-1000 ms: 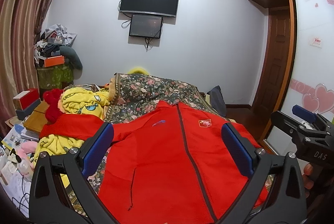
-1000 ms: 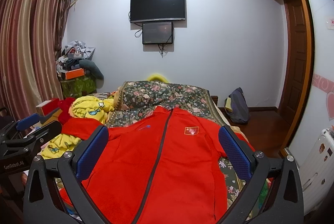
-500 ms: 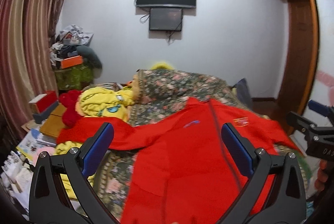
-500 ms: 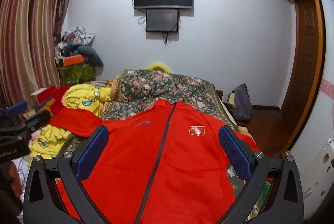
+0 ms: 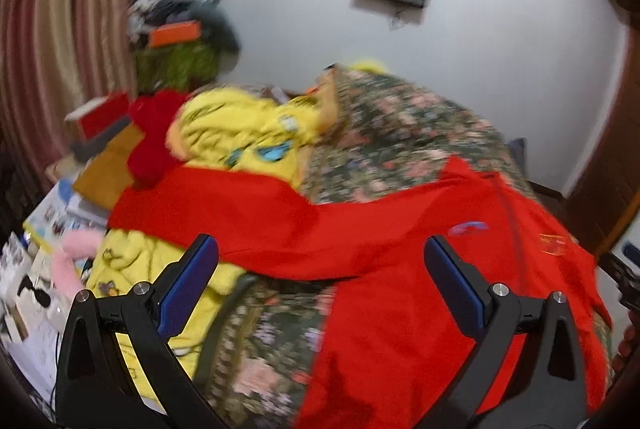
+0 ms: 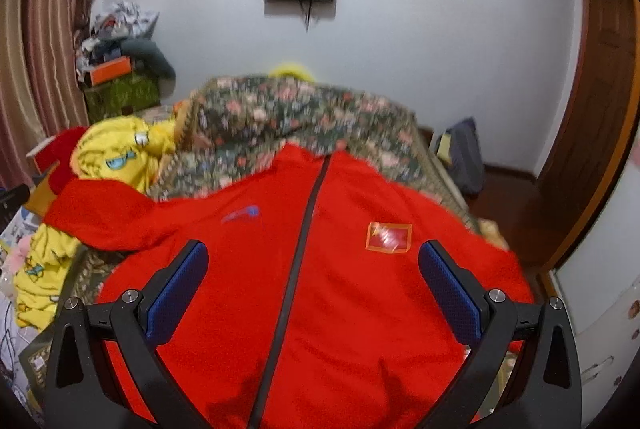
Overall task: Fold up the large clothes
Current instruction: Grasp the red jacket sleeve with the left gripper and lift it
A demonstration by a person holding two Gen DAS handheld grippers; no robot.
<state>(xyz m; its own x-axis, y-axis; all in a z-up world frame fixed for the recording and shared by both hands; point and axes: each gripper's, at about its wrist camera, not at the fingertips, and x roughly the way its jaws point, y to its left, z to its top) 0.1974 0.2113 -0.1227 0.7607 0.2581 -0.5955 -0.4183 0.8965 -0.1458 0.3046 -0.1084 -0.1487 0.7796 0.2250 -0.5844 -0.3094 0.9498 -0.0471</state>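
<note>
A large red zip-up jacket (image 6: pixel 340 269) lies spread front side up on the bed, with a dark zipper down the middle and a flag patch (image 6: pixel 389 236) on the chest. Its left sleeve (image 5: pixel 224 213) stretches out to the left over yellow fabric. My left gripper (image 5: pixel 320 293) is open and empty, above the sleeve and the jacket's left side (image 5: pixel 460 289). My right gripper (image 6: pixel 313 289) is open and empty, above the jacket's chest.
A floral bedspread (image 6: pixel 288 117) covers the bed under the jacket. A yellow cartoon blanket (image 5: pixel 248 133) and red plush lie at the left. Boxes and papers (image 5: pixel 44 229) crowd the left edge. A door (image 6: pixel 600 117) and a bag (image 6: pixel 464 153) are at the right.
The left gripper has swung left and tilted down toward the outstretched sleeve. The right gripper has dipped lower and closer over the chest. Both stay open.
</note>
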